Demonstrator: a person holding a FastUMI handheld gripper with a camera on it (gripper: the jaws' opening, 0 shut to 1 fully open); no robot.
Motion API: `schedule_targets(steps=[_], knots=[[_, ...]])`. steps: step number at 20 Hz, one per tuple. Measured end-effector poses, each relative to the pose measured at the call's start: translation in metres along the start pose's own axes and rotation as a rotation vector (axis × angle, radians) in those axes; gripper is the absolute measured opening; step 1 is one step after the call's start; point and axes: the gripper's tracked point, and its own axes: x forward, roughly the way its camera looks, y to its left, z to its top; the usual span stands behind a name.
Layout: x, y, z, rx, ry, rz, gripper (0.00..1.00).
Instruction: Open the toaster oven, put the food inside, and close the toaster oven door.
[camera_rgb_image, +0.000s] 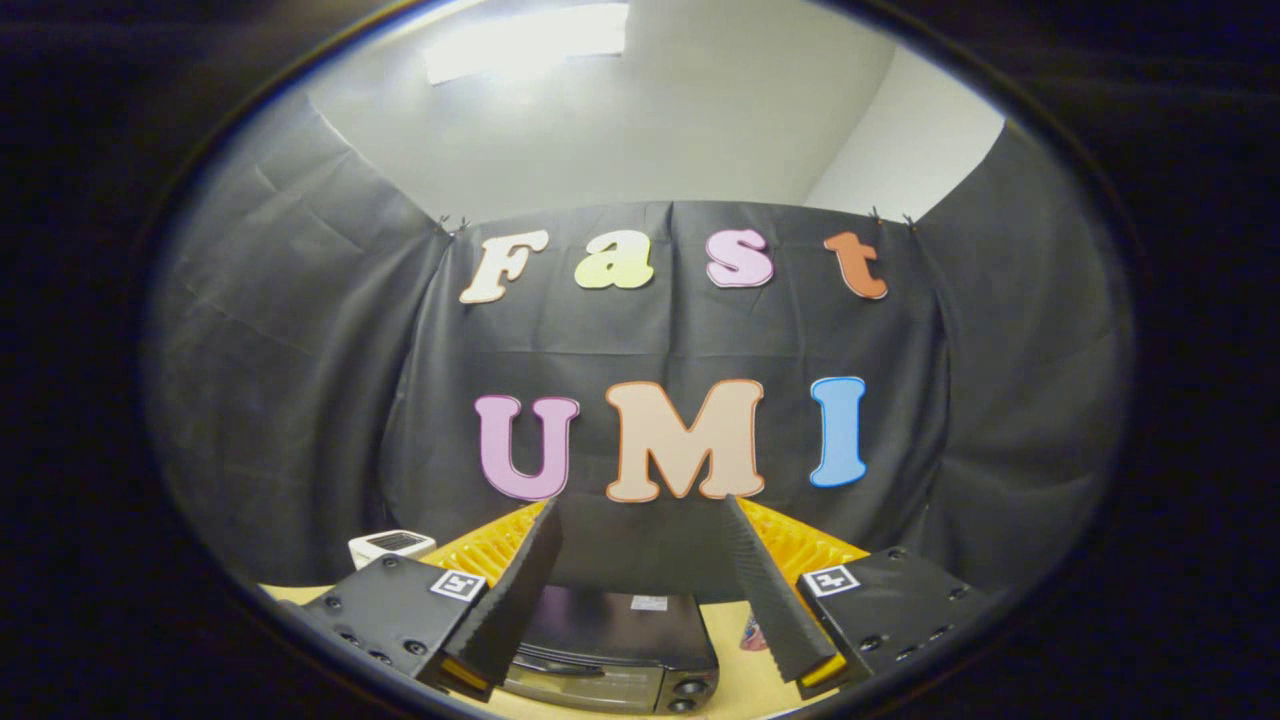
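Note:
A black toaster oven (620, 640) stands on the wooden table below and just ahead of my fingers. I look down on its flat top; its front with a handle bar and two knobs (690, 690) faces me, and the door looks closed. My gripper (640, 520) hangs high above it, open wide, with nothing between the ribbed black fingers (520, 590). A small reddish item (752, 635) shows on the table to the right of the oven, partly hidden by the right finger; I cannot tell what it is.
A small white device (392, 545) sits on the table to the left, beyond the left finger. The black cloth wall rises close behind the oven. Light wooden tabletop (735, 680) shows to the right of the oven.

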Motion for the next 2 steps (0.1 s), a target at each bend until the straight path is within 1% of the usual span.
schedule_targets(steps=[2], knots=[[-0.0014,-0.0078,-0.0029,0.000,0.008,-0.014,0.99]])
